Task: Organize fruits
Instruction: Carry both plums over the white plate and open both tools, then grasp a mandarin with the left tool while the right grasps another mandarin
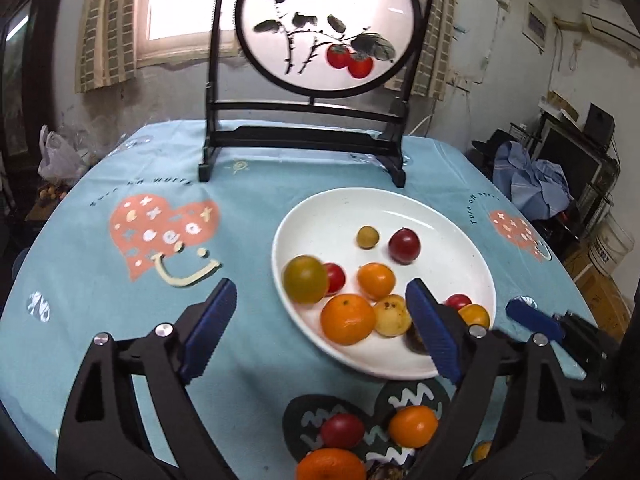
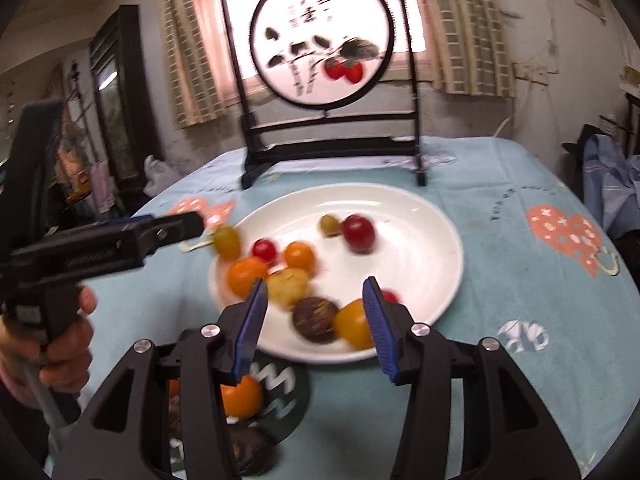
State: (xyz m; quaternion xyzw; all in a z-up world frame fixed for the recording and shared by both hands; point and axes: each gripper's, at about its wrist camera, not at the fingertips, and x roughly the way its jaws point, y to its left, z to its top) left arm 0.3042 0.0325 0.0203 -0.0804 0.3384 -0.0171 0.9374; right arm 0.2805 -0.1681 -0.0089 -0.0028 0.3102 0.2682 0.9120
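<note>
A white plate (image 1: 440, 216) on the blue cloth holds several small fruits, orange, red, yellow and one dark brown. My left gripper (image 1: 320, 332) stands wide open over the plate's near-left rim with nothing between its pads. A blurred green-yellow fruit (image 1: 305, 279) sits just beyond it at the rim. In the right wrist view my right gripper (image 2: 316, 332) hangs open over the near side of the plate (image 2: 420, 248). A brown fruit (image 2: 314, 320) and a yellow-orange fruit (image 2: 354, 328) lie between its fingers, unpressed. Loose fruits, a red one (image 1: 342, 430) and an orange (image 1: 412, 426), lie on the cloth nearer me.
A black stand with a round painted panel (image 1: 326, 28) stands at the back of the table, behind the plate. A hand (image 2: 68, 340) holds the left gripper's handle at the left. Clutter with blue fabric (image 1: 532, 188) sits beyond the table's right edge.
</note>
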